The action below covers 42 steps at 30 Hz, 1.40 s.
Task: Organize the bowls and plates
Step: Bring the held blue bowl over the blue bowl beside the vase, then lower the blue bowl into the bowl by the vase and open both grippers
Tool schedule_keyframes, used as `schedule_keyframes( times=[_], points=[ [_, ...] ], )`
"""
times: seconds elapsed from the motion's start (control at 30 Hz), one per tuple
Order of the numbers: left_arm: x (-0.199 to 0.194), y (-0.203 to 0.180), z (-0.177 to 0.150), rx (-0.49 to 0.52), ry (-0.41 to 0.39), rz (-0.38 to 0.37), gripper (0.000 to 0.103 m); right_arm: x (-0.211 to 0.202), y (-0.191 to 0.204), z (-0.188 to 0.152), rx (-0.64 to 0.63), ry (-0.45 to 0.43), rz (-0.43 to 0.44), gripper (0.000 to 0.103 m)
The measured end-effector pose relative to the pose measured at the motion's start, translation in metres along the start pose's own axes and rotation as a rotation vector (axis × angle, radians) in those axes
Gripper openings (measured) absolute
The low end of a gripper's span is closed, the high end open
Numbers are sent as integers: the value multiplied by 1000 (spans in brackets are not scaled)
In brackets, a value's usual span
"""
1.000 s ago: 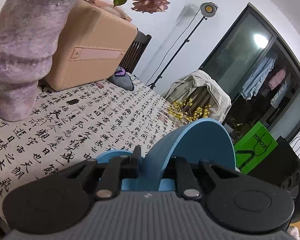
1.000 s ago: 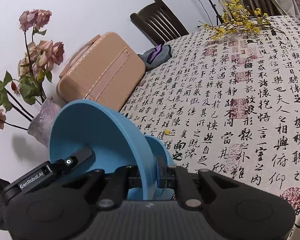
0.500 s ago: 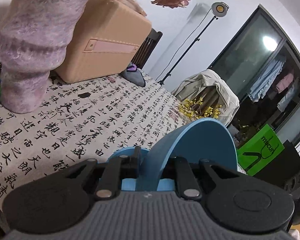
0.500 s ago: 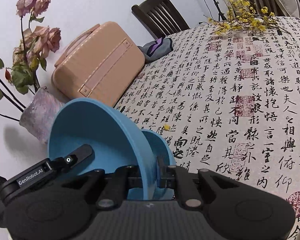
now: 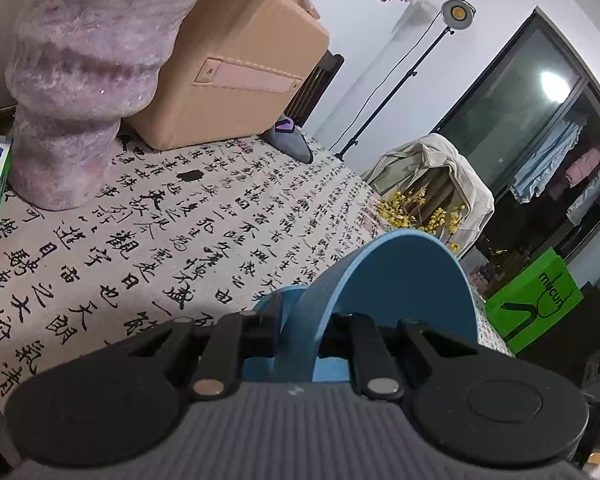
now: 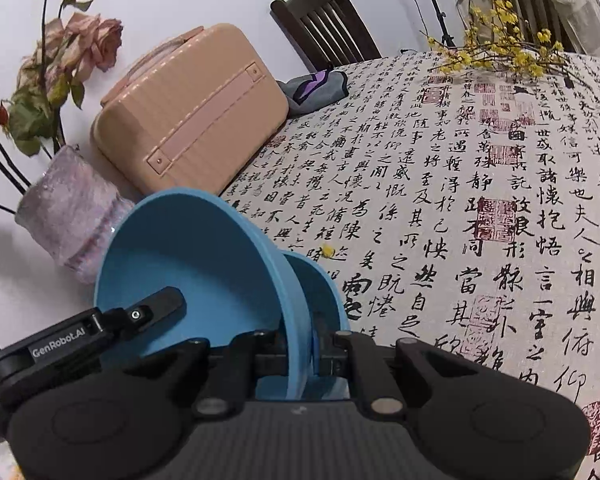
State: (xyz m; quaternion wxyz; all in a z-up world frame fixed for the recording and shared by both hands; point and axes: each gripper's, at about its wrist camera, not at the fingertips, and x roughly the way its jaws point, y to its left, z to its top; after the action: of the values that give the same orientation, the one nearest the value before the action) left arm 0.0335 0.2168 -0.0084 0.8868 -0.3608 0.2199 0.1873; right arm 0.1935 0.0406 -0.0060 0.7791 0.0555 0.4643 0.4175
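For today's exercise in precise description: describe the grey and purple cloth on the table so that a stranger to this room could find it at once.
Start at the table covered in black calligraphy, and find the big peach-pink case at its far edge. Just right of that case, in front of the dark wooden chair, lies the grey and purple cloth. It is the only soft, crumpled thing there; its neighbours are rigid.

The left gripper (image 5: 298,340) has a dark grey ribbed body across the bottom of its view, with two round black caps at the sides. Black link bars go forward from it to the fingers (image 5: 358,330), each bar fixed with a silver round pin. The right gripper (image 6: 300,344) has the same build: grey ribbed body, black round caps, black bars with silver pins. In the right wrist view, the left gripper's black finger carries a white "GenRobot.AI" marking and a small screw.
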Motion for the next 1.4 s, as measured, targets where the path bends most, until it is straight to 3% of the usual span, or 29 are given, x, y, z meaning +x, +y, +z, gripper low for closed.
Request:
schedule_keyframes(
  times=[0.4, 0.8, 1.23, 1.4],
  points=[
    [6, 2, -4, 25, -14, 21, 15, 4, 2, -4, -41, -24, -50, 10],
    [3, -2, -3, 70, -57, 44, 16, -4, 6, -7, -52, -63, -53, 18],
    [1, -4, -2, 89, -82, 65, 16, -8, 21, -10, -166, -117, -115, 19],
    [1, -6, -3, 92, -79, 56, 16, -14, 24, -10, -214, -179, -152, 19]
  ],
)
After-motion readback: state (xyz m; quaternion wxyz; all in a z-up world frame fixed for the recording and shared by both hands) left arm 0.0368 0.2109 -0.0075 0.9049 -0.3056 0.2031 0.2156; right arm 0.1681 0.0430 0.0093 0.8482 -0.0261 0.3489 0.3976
